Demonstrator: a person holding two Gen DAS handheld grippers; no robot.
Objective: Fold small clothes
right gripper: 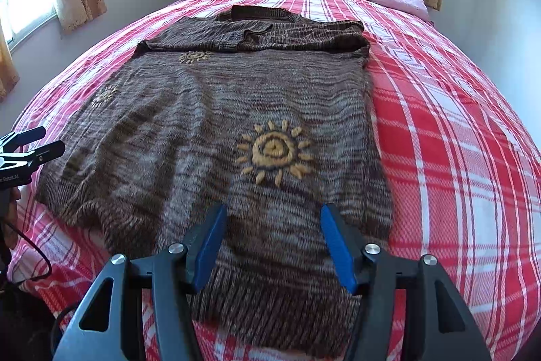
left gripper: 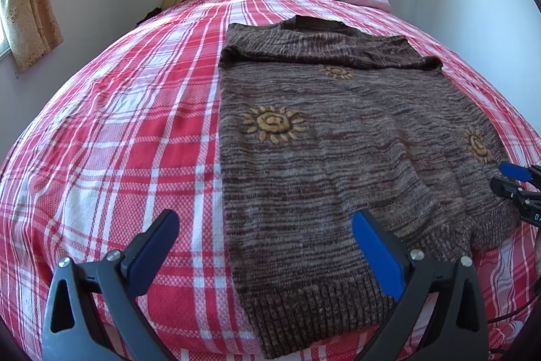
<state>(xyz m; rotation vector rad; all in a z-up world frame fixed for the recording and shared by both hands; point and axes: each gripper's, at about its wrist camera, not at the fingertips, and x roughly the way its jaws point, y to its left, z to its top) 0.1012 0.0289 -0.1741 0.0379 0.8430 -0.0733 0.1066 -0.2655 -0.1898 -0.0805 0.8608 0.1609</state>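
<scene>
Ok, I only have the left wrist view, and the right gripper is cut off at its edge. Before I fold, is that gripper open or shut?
Observer: Open. The right gripper has its blue-padded jaws spread with nothing between them.
Operator: What is it over?
Observer: It is over the ribbed hem of the brown knitted sweater with yellow sun motifs, on the sweater's right half. I cannot tell if it touches.
Operator: Are the sleeves tucked in?
Observer: Yes, they lie folded across the chest, and one cuff ends near the middle.
</scene>
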